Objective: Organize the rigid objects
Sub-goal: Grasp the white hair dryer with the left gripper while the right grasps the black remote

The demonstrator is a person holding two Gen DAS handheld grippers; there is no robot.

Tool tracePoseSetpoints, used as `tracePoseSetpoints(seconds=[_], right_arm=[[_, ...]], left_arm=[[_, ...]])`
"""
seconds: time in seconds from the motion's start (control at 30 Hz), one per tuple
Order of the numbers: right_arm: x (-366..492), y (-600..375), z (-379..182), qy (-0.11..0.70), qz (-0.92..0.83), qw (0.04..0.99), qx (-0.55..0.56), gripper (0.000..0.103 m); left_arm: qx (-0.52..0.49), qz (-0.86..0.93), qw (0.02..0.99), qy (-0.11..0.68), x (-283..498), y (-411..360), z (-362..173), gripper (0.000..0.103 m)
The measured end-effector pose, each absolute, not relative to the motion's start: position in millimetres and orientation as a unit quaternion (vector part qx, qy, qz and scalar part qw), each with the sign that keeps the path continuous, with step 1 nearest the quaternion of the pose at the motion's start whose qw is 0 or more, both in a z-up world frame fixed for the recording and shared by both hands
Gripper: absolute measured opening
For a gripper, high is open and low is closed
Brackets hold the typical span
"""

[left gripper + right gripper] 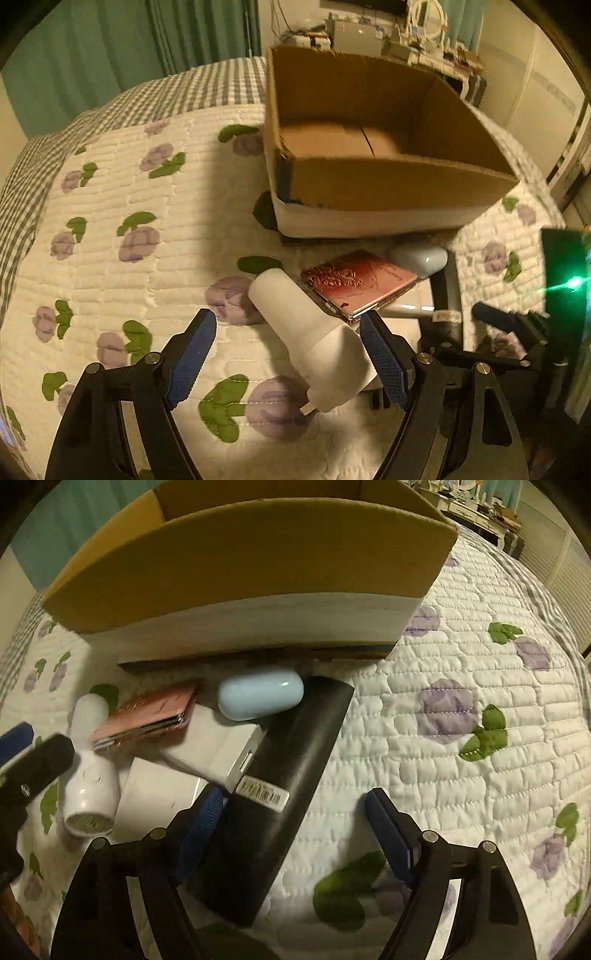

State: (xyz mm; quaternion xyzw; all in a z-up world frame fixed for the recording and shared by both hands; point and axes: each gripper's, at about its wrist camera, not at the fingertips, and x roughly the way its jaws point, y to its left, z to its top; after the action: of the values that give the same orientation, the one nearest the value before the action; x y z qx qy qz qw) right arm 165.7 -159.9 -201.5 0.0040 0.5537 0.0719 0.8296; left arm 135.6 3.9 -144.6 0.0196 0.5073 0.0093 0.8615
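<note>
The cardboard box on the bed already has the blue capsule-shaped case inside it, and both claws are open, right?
Not quite. The cardboard box shows only bare floor in the left wrist view; the blue case lies outside on the quilt, atop the long black case, as the right wrist view shows. Both claws, left and right, are open.

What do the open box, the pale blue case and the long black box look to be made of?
Open box: corrugated cardboard, matte brown, with fluting along its cut rim. Pale blue case: probably hard plastic, smooth and glossy, with a bright highlight. Long black box: material unclear, maybe leatherette or plastic, faintly textured satin, with a barcode sticker.
</note>
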Motion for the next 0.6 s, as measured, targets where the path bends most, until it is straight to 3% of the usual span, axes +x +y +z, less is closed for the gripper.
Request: tracePoseSetpoints(seconds=[0.1,0.17,0.37,0.6], right_arm=[[163.9,-160.6,-200.1,0.549,0.089,0.831,0.010,0.068],[161.3,-160.2,-195.7,0.544,0.105,0.832,0.011,0.049],[151.6,-185.3,-182.6,0.532,0.107,0.840,0.034,0.039],[139.5,-212.1,-171.2,0.527,0.092,0.845,0.015,0.038]], left_arm=[[0.020,0.008,0.855,0.518,138.4,-0.6,-152.0,0.083],[0.016,0.005,0.853,0.522,139.2,-1.4,-154.9,0.083],[-0.006,-0.008,0.846,0.533,134.7,4.3,-159.7,0.083],[-0.010,-0.025,0.840,0.542,125.3,4.4,-156.9,0.080]])
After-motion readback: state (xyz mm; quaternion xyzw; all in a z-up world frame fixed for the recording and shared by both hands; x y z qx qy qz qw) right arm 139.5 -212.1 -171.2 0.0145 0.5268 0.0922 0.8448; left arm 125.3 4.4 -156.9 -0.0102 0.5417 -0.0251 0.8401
